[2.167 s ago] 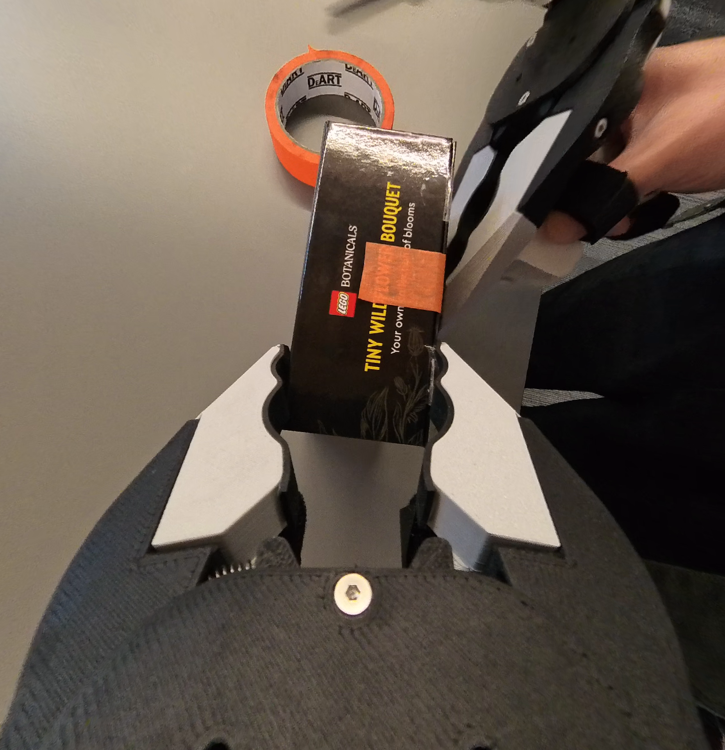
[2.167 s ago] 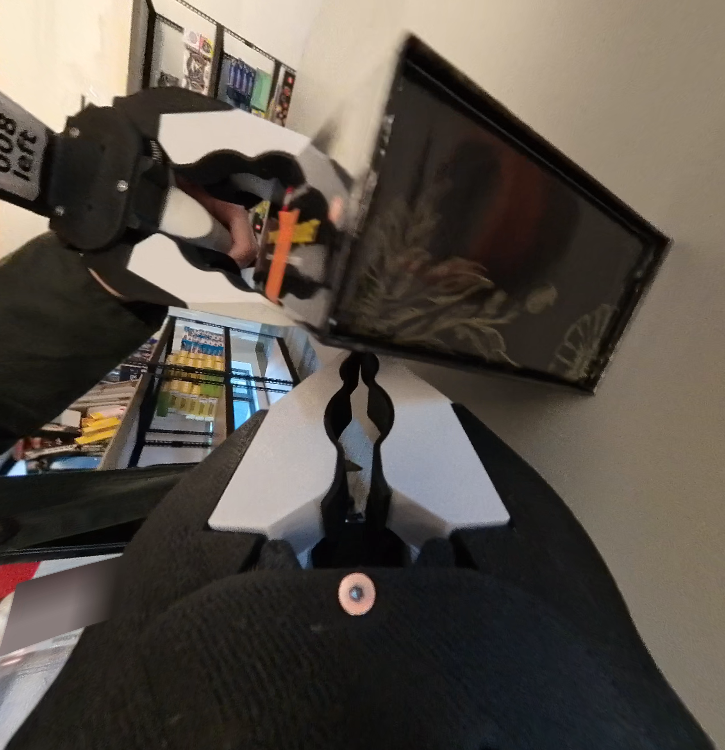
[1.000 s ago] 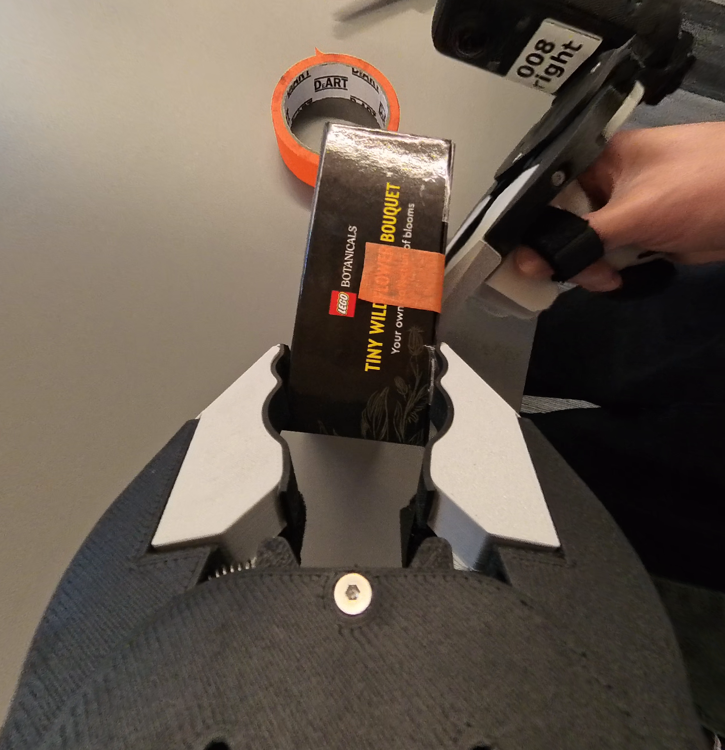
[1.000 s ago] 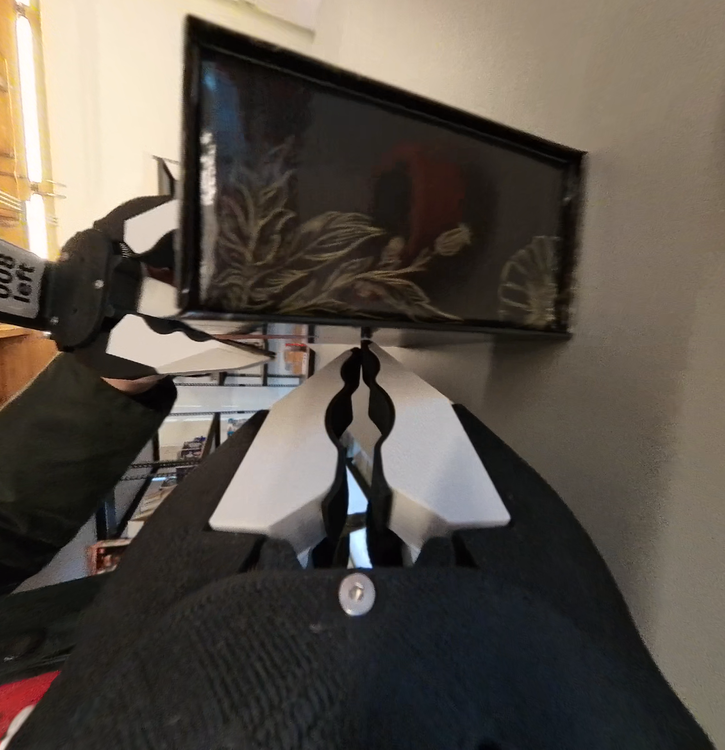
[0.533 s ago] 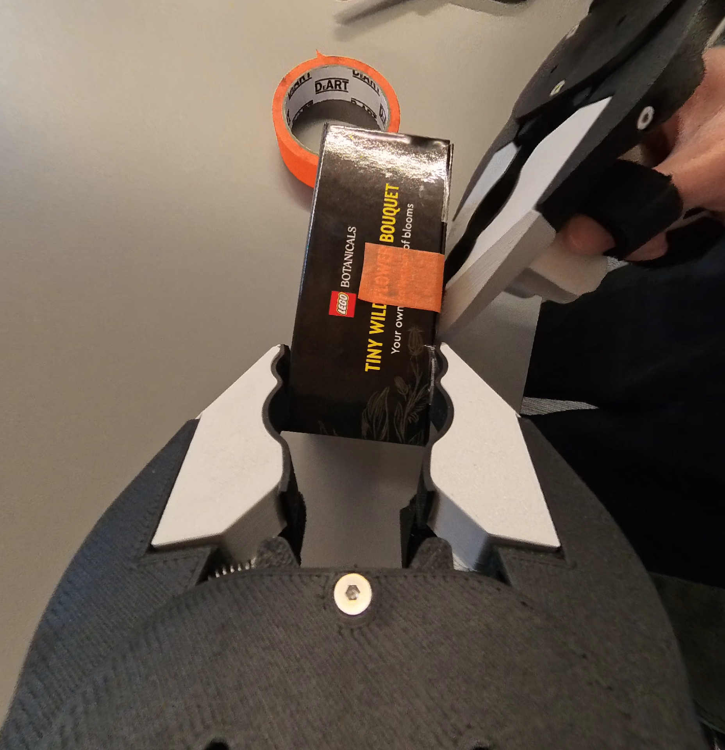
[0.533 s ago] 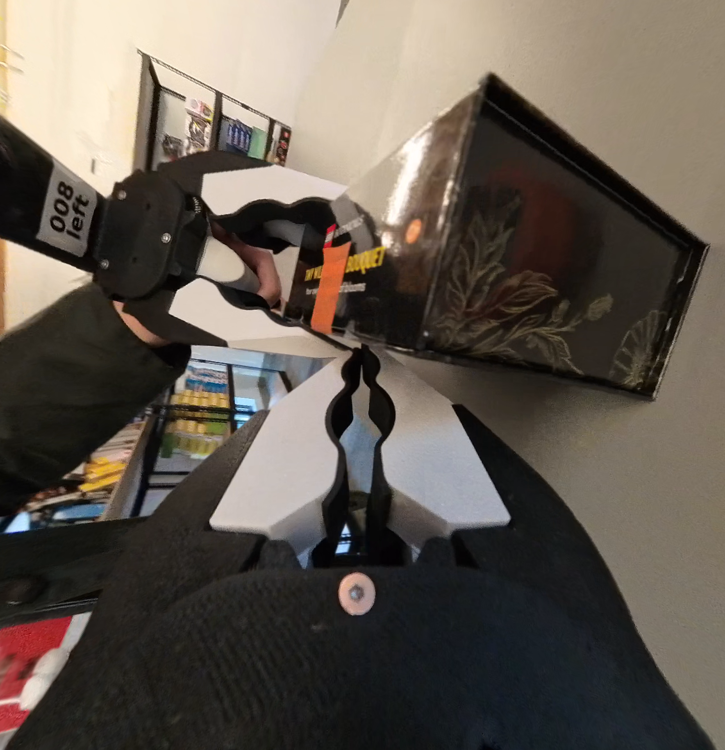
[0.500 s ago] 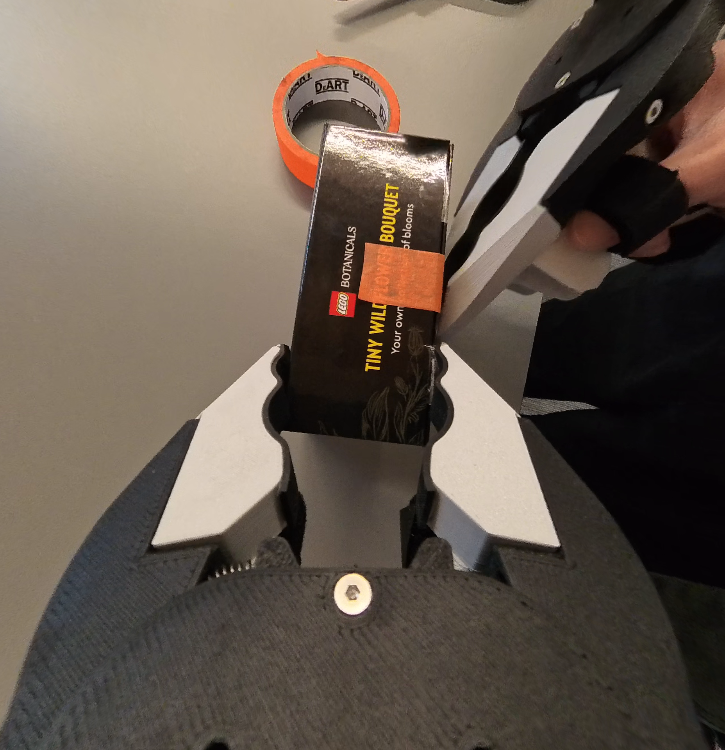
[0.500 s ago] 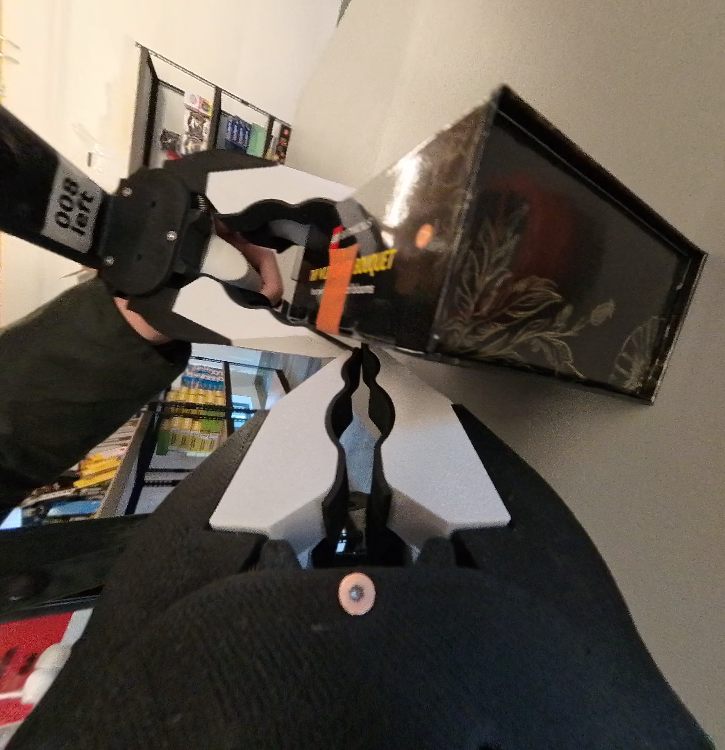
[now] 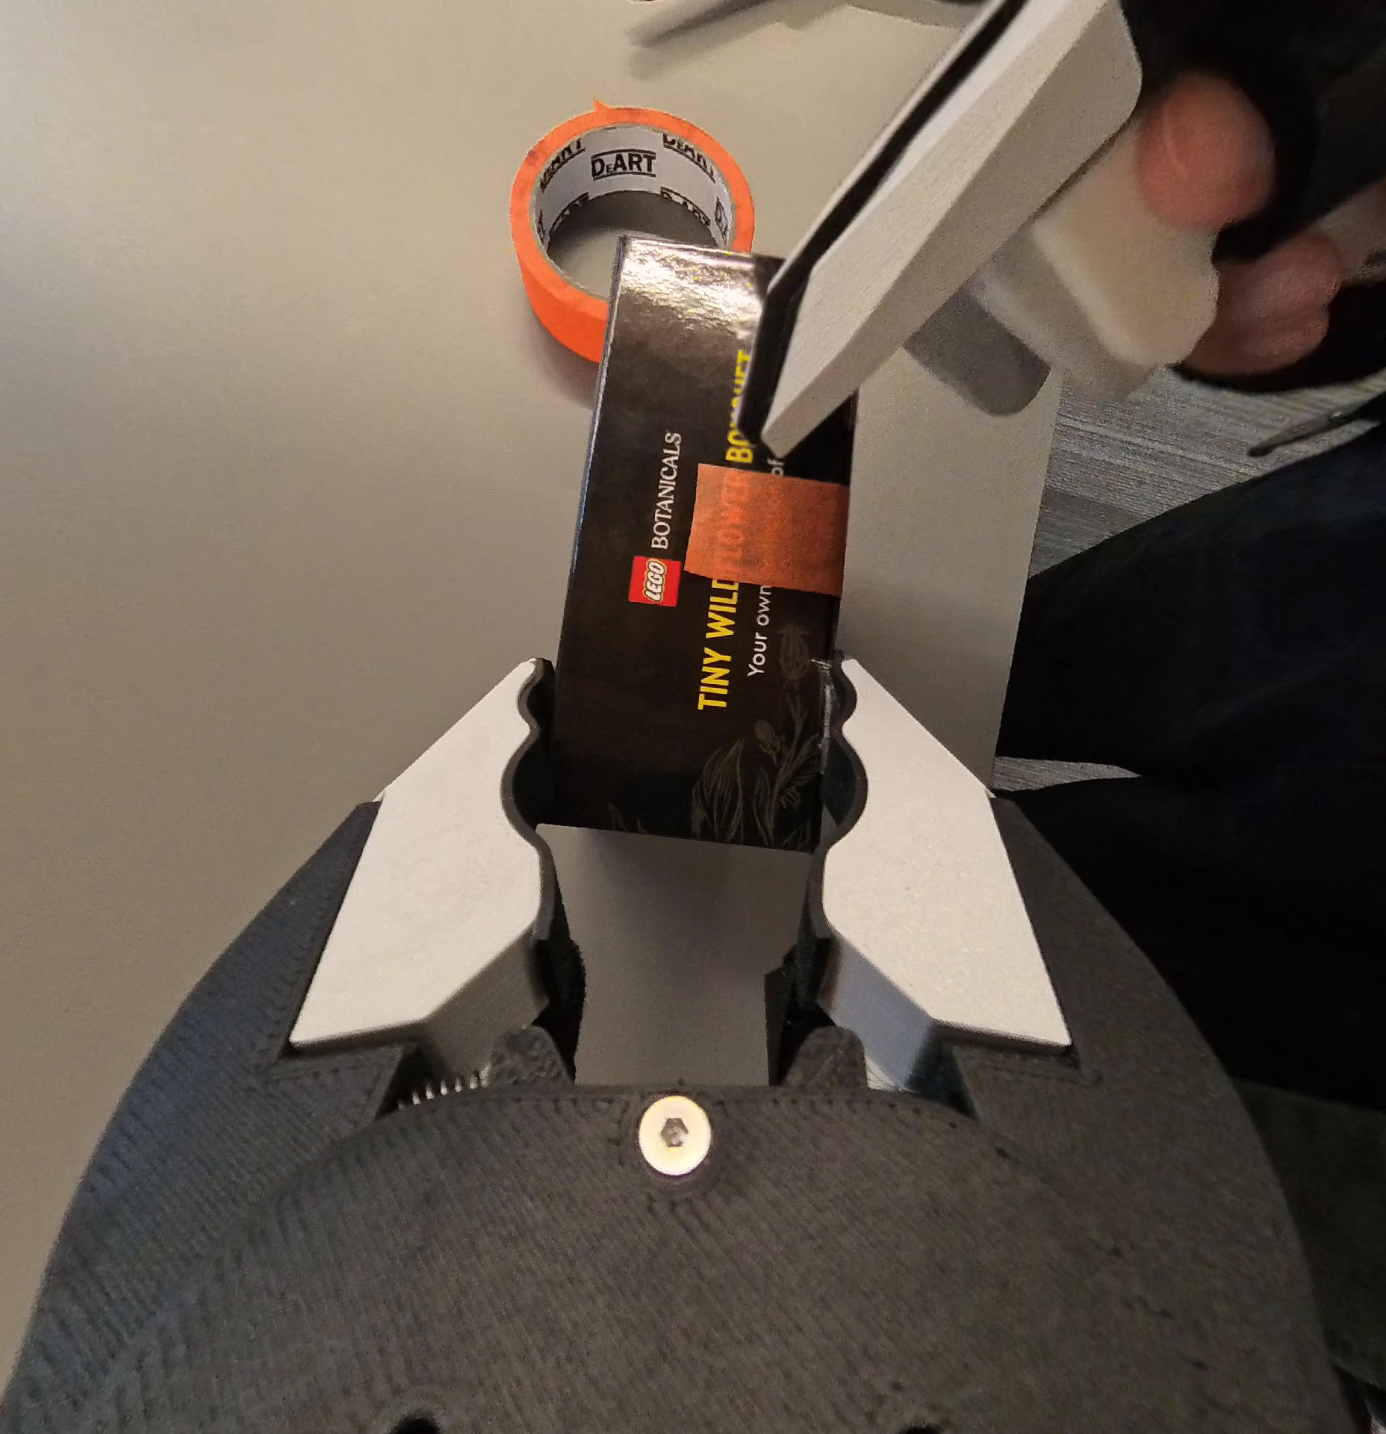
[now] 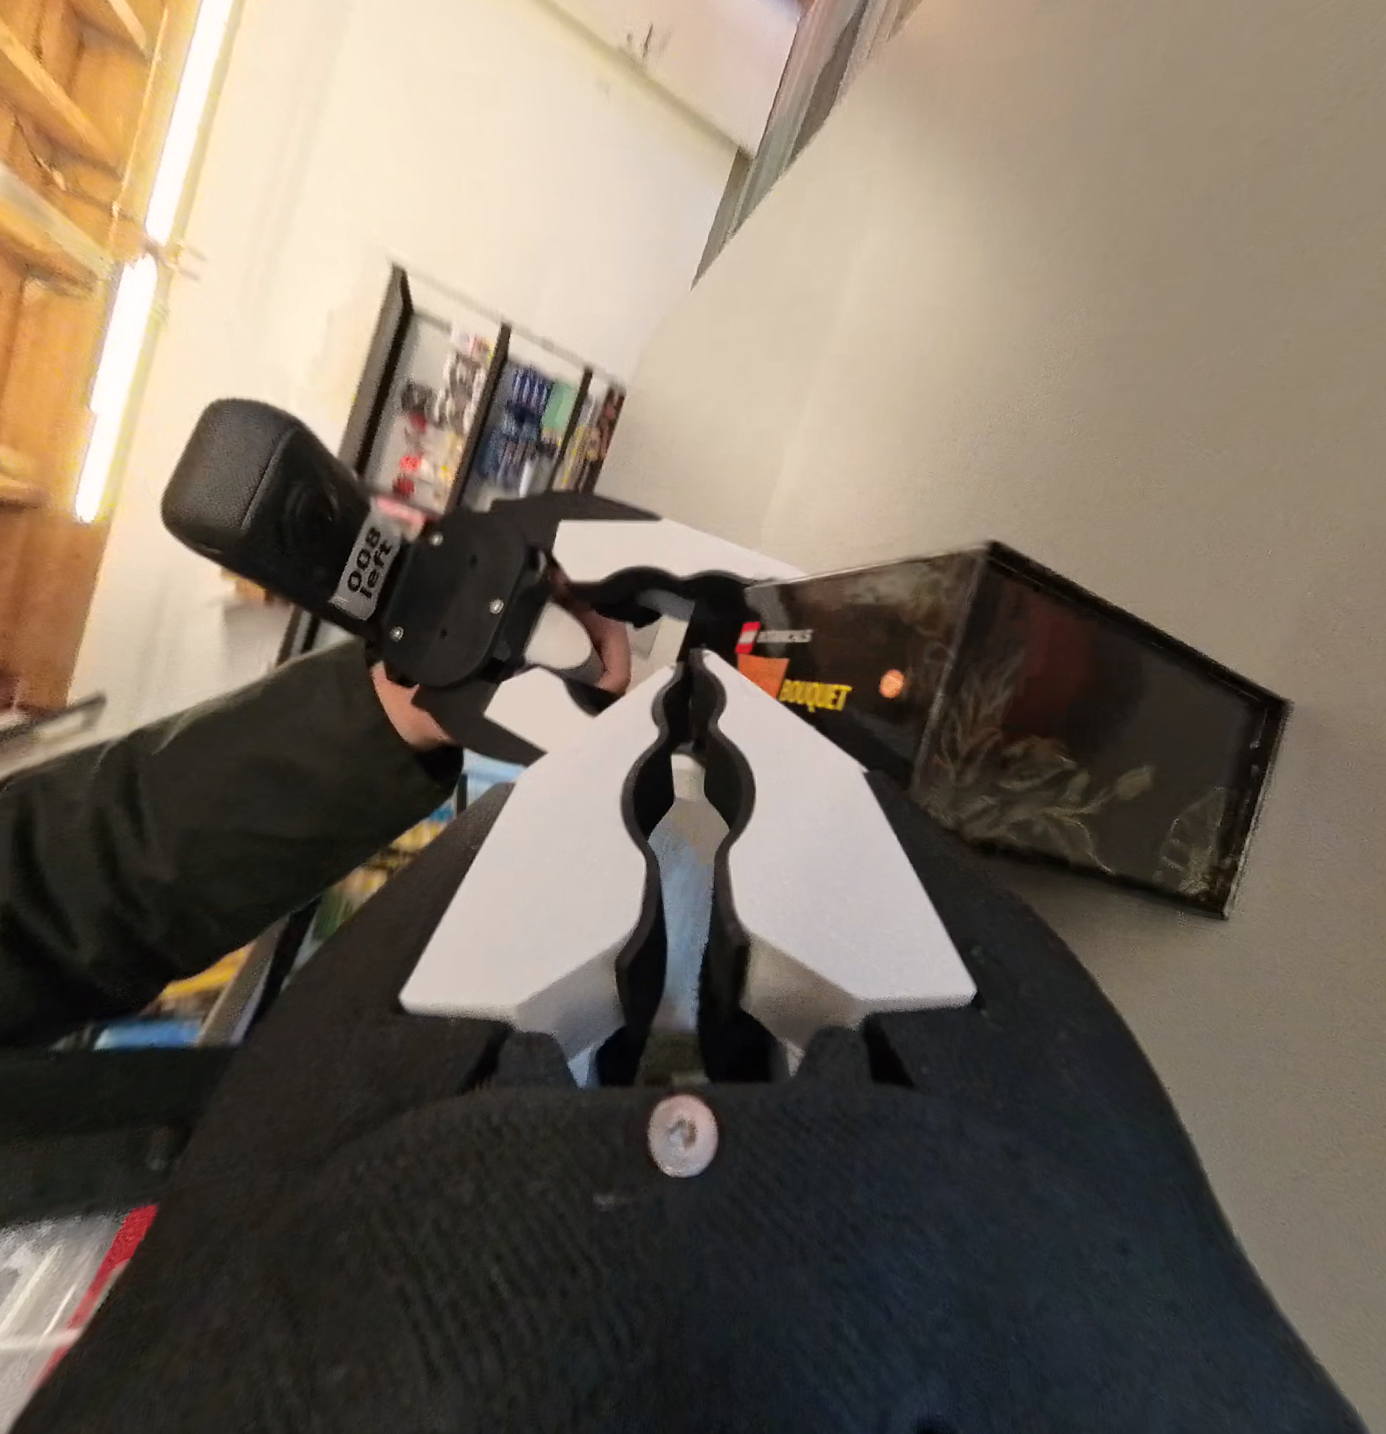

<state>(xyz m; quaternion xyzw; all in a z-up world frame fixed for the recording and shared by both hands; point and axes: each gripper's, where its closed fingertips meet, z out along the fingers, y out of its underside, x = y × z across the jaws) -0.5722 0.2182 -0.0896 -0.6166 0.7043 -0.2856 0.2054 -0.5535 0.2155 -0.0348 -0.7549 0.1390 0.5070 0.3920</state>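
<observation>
My left gripper (image 9: 687,683) is shut on the near end of a long black box (image 9: 705,465) with gold flower print, which lies on the grey table (image 9: 248,465). A short orange tape strip (image 9: 763,535) crosses the box's top face to its right edge. My right gripper (image 9: 767,434) comes in from the upper right, shut and empty. Its tips rest on or just above the top face, just beyond the strip. In the right wrist view my right gripper (image 10: 694,659) points at the strip (image 10: 763,671) on the box (image 10: 1062,737), and the left gripper (image 10: 678,601) clamps the box's far end.
An orange tape roll (image 9: 632,209) lies flat on the table just behind the box. The table's right edge runs close beside the box, with a person's dark-clothed leg (image 9: 1217,698) beyond it. A hand (image 9: 1256,233) holds the right gripper. Shelves of goods (image 10: 511,434) stand far off. The left gripper's tips are roughly 6 centimeters from the right gripper's.
My right gripper has moved from the box's right side up over its top face, tips now by the tape strip. The left gripper and box have stayed still.
</observation>
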